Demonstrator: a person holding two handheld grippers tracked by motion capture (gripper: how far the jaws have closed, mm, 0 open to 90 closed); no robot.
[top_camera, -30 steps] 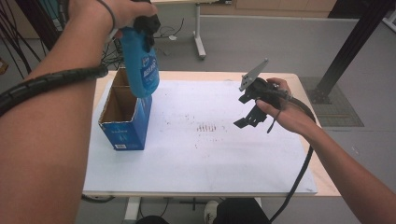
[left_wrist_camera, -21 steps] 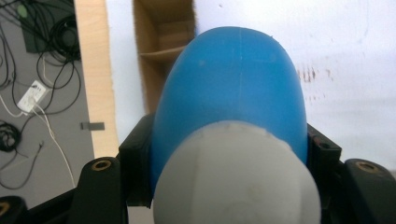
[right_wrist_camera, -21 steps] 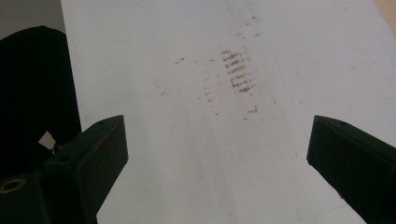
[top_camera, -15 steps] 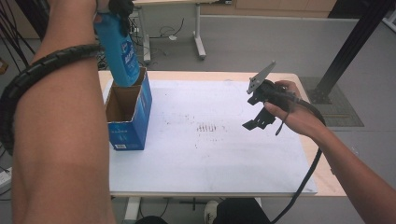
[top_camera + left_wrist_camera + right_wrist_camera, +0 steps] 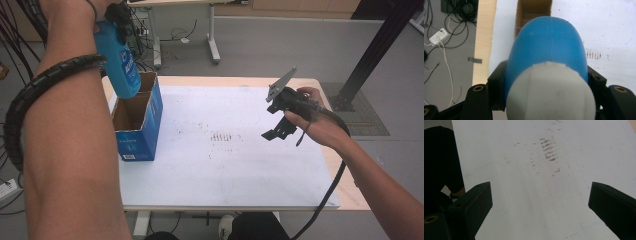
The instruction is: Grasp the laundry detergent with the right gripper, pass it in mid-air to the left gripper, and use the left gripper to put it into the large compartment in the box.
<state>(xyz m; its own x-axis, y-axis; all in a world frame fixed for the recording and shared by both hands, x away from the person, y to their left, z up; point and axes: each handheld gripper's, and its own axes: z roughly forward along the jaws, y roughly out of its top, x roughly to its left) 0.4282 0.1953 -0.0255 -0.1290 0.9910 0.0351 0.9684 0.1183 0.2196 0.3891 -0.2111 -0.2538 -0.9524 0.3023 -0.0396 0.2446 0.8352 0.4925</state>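
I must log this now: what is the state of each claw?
Left claw: closed on the blue bottle.
Right claw: open, holding nothing.

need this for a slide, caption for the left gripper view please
Left gripper clamps a blue bottle with a white cap, held above an open cardboard box on the white tabletop.

Left claw (image 5: 546, 100) clamps blue bottle (image 5: 547, 50) above open cardboard box (image 5: 534, 10).

A white sheet (image 5: 240, 165) with brown marks (image 5: 223, 137) covered the wooden table (image 5: 345, 187). Cables (image 5: 451, 15) and a white power adapter (image 5: 436, 38) lay on the grey floor (image 5: 280, 45).
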